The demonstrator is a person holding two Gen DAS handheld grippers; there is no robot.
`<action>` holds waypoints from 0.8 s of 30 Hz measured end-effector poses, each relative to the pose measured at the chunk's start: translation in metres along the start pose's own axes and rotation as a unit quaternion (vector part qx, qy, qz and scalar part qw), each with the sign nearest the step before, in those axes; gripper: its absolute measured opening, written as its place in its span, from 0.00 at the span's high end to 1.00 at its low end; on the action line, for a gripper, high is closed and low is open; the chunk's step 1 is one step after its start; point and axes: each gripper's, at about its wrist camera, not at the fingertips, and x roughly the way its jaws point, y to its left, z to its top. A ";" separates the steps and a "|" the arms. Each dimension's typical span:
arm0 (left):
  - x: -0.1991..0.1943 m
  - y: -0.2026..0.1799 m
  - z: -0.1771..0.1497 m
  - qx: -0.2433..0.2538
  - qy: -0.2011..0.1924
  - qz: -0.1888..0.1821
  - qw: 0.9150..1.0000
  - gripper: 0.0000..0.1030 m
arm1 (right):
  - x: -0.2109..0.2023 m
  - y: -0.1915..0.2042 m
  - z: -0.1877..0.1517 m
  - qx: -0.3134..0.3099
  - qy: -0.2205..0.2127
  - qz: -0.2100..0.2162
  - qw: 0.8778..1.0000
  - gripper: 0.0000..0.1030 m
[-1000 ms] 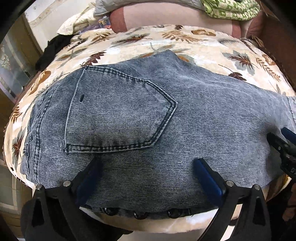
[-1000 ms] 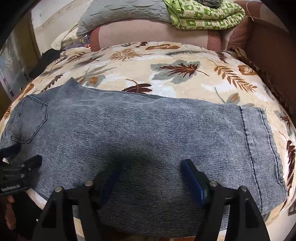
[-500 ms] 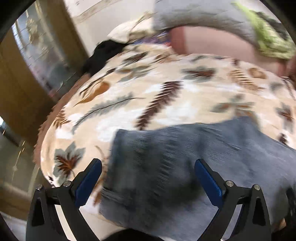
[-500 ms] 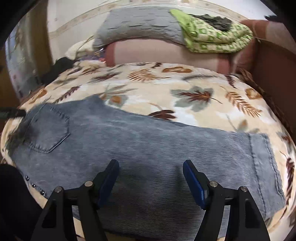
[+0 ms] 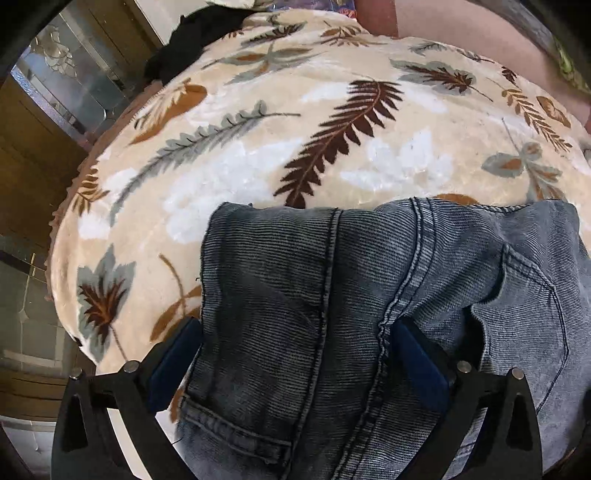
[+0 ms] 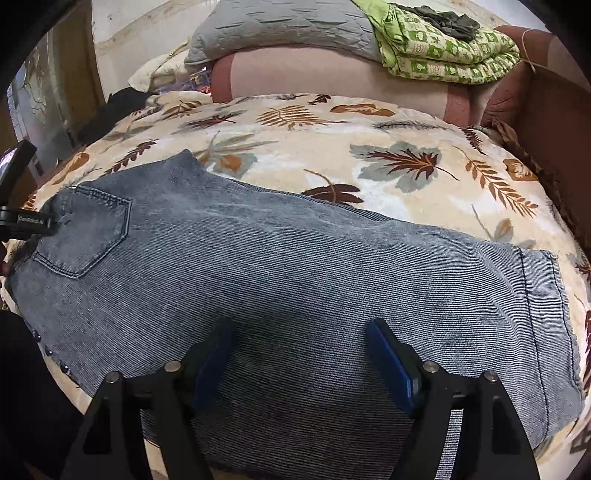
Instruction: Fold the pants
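Grey-blue denim pants [image 6: 280, 273] spread flat across a leaf-patterned blanket [image 6: 399, 122], folded lengthwise, waistband far off to the left of the right gripper [image 6: 299, 354], hem off to its right. Right gripper tilted down over the near edge of the leg, blue pads wide apart with only flat denim beneath and between them, nothing pinched; jaws just opened a little further. Back pocket [image 6: 88, 236] well to the upper left of this gripper, a row of dark studs [image 6: 55, 360] along the near waist edge to its left.

Left gripper [image 5: 295, 354] over the waist end of the pants [image 5: 369, 295], pointing steeply down, fingers spread wide. Left pad [image 5: 177, 363] just beside the outer edge of the denim, over the blanket [image 5: 258, 155]; right pad [image 5: 417, 365] lying on the cloth next to a double-stitched seam. Cloth bunched and creased between the pads, not clamped. A pocket corner [image 5: 532, 291] to the right of this gripper, bare blanket ahead of it.

Beyond the right gripper, at the far end of the bed: a grey pillow [image 6: 280, 29] and a green patterned quilt [image 6: 443, 48] stacked on a pink bolster [image 6: 332, 74]. Dark clothing [image 6: 110, 110] heaped at the far left corner.
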 end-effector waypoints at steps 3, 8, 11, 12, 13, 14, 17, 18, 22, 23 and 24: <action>-0.023 0.001 -0.008 -0.005 -0.031 0.026 0.999 0.00 | -0.010 -0.005 0.000 0.011 -0.016 0.016 1.000 0.24; -0.083 -0.009 -0.033 -0.001 -0.102 -0.012 0.995 0.00 | -0.035 -0.007 -0.002 0.003 -0.062 0.040 0.997 0.24; -0.099 -0.027 -0.050 0.027 -0.115 -0.057 0.991 0.00 | -0.043 -0.002 -0.007 -0.013 -0.066 0.044 0.997 0.24; -0.098 -0.036 -0.056 0.041 -0.108 -0.061 0.991 0.00 | -0.045 -0.001 -0.009 -0.016 -0.067 0.043 0.997 0.24; -0.096 -0.044 -0.060 0.053 -0.100 -0.063 0.992 0.00 | -0.045 0.000 -0.011 -0.016 -0.064 0.044 0.997 0.24; -0.092 -0.051 -0.066 0.065 -0.090 -0.064 0.992 0.00 | -0.045 0.001 -0.013 -0.015 -0.059 0.047 0.997 0.24; -0.091 -0.055 -0.083 0.075 -0.078 -0.084 0.991 0.00 | -0.056 0.004 -0.022 -0.007 -0.066 0.085 0.994 0.24; -0.093 -0.052 -0.086 0.076 -0.084 -0.086 0.990 0.00 | -0.061 0.008 -0.026 -0.011 -0.072 0.097 0.993 0.24; -0.090 -0.044 -0.088 0.084 -0.101 -0.053 0.990 0.00 | -0.061 0.035 -0.031 -0.054 -0.073 0.104 0.990 0.24; -0.084 -0.041 -0.083 0.077 -0.087 -0.043 0.992 0.00 | -0.058 0.040 -0.030 -0.060 -0.071 0.100 0.991 0.24; -0.075 -0.038 -0.078 0.066 -0.067 -0.046 0.994 0.00 | -0.055 0.046 -0.028 -0.062 -0.069 0.098 0.991 0.24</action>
